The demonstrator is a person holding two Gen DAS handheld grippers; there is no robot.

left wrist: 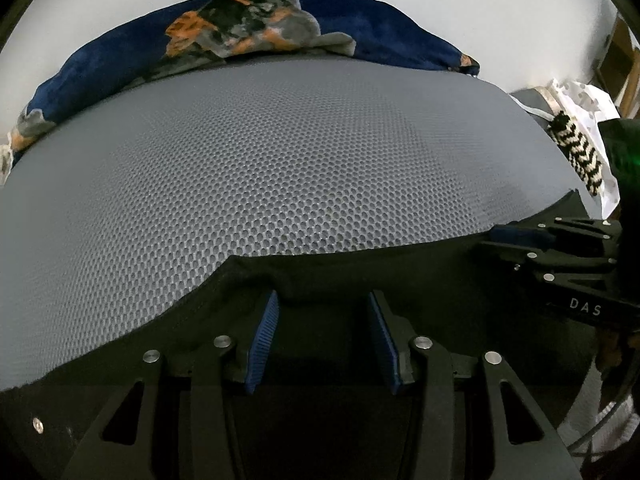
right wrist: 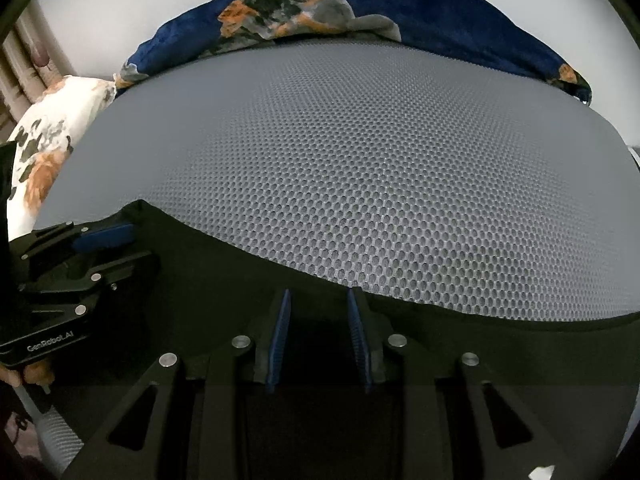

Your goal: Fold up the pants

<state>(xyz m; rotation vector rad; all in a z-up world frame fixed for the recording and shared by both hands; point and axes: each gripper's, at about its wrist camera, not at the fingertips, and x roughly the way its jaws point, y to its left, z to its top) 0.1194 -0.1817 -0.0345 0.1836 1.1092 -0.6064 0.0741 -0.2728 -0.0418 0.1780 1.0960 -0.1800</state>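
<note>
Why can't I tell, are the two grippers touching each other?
Apart. In the left wrist view, the right gripper sits off to the side of the left gripper, with black pants showing between them.

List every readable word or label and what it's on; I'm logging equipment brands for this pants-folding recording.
"DAS": white letters on the body of the right gripper, cut off at the picture's edge.
"GenRobot.AI": pale letters on the body of the left gripper.
No other text is visible.

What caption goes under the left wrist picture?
Left tool open over black pants on a grey mesh mattress.
</note>
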